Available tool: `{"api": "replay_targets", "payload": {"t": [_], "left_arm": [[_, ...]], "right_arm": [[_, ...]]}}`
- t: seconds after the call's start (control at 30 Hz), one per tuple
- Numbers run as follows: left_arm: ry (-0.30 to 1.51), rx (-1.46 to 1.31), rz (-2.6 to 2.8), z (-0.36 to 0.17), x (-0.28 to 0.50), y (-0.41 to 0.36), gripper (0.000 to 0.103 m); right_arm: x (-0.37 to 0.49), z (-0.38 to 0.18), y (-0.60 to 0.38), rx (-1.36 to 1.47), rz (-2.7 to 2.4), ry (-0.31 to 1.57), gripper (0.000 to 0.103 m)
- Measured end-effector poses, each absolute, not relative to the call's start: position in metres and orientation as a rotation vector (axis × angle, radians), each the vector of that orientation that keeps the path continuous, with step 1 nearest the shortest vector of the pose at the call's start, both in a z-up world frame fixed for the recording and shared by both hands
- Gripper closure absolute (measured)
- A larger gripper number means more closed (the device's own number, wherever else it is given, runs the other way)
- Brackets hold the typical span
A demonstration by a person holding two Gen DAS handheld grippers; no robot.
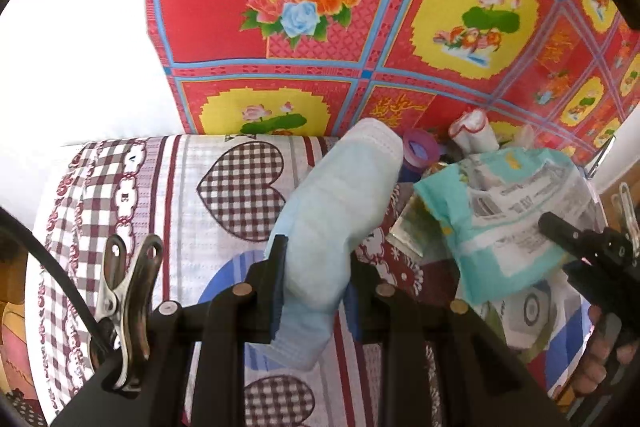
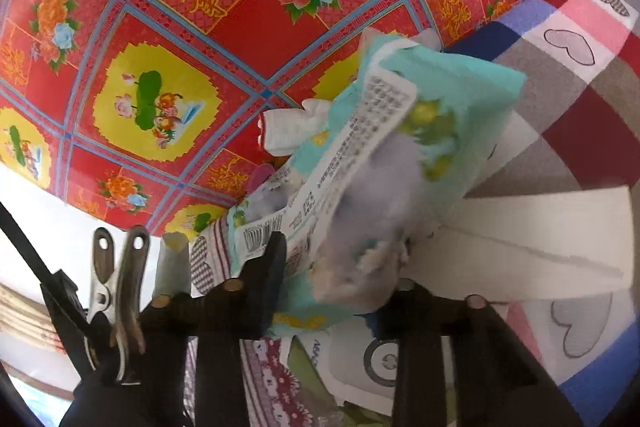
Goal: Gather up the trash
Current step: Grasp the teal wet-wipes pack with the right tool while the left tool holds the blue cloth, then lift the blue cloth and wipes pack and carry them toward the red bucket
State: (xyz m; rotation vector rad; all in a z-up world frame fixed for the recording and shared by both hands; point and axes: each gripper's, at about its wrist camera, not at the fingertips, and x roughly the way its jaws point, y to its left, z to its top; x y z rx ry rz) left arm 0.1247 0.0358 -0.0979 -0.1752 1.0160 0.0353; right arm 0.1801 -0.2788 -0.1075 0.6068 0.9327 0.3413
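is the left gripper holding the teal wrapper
No, the left gripper is clamped on a pale blue face mask; the teal wrapper lies apart.

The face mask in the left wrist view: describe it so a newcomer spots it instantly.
Start at the heart-patterned checked cloth below the red floral sheet. The face mask rises from the left claw, pale blue and pleated. Unlike the teal printed wrapper beside it, it's plain.

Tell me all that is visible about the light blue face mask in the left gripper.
The face mask is light blue, of soft pleated non-woven material as it looks, with a white pleated far end. It is folded or bunched into a long pad and points away from the camera. The left gripper pinches its lower part between both fingers. It seems lifted above the heart-patterned cloth; contact there is unclear.
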Motion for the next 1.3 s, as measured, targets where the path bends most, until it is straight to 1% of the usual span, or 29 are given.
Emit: {"api": "replay_targets", "payload": {"t": [0.17, 0.3, 0.33, 0.63, 0.97, 1.3], "left_arm": [[1.016, -0.187, 0.039, -0.094, 0.105, 0.049, 0.078], [1.013, -0.185, 0.041, -0.080, 0.103, 0.052, 0.078], [1.013, -0.182, 0.041, -0.082, 0.117, 0.043, 0.078], [0.995, -0.191, 0.030, -0.072, 0.112, 0.049, 0.078], [0.971, -0.174, 0.005, -0.060, 0.088, 0.051, 0.078], [0.924, -0.182, 0.067, -0.037, 0.050, 0.053, 0.078]], "right_arm": [[0.166, -0.098, -0.280, 0.601, 0.357, 0.896, 0.080], [0.154, -0.090, -0.278, 0.599, 0.390, 0.869, 0.082], [0.150, -0.088, -0.277, 0.600, 0.400, 0.862, 0.082], [0.119, -0.077, -0.267, 0.586, 0.471, 0.846, 0.082], [0.086, -0.072, -0.256, 0.544, 0.516, 0.802, 0.082], [0.058, -0.065, -0.241, 0.485, 0.619, 0.789, 0.082]]}}
